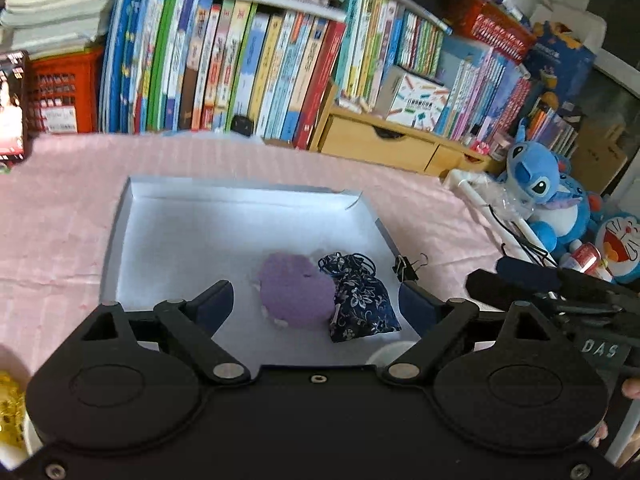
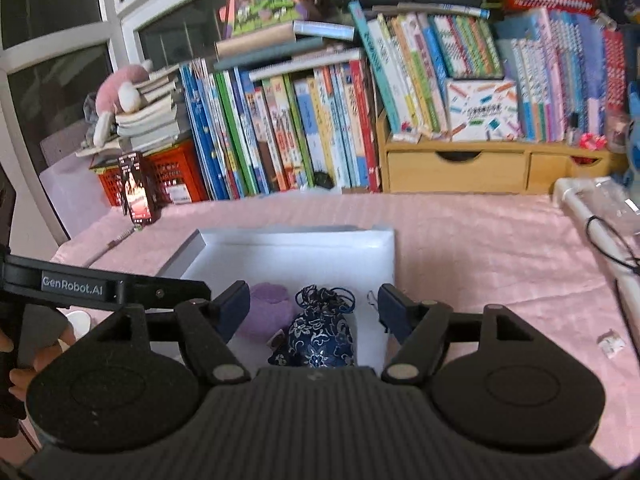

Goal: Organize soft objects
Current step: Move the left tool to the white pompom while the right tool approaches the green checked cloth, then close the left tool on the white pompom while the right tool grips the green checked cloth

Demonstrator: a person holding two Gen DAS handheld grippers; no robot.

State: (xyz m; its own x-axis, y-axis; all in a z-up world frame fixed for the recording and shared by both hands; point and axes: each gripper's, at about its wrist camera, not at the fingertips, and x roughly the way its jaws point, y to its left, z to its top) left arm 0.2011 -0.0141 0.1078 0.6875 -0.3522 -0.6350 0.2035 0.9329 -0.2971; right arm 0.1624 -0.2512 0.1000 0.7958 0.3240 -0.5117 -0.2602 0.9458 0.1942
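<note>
The purple pad [image 1: 296, 294] and blue pouch [image 1: 362, 304] are sitting in the white box [image 1: 168, 216] — left gripper [image 1: 316, 304] and right gripper [image 2: 314, 310] are hanging wide, empty; little seems left.

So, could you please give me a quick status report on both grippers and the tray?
Left gripper and right gripper open, empty. Purple pad and blue floral pouch lying in white tray, touching. Binder clip at tray's right edge.
</note>
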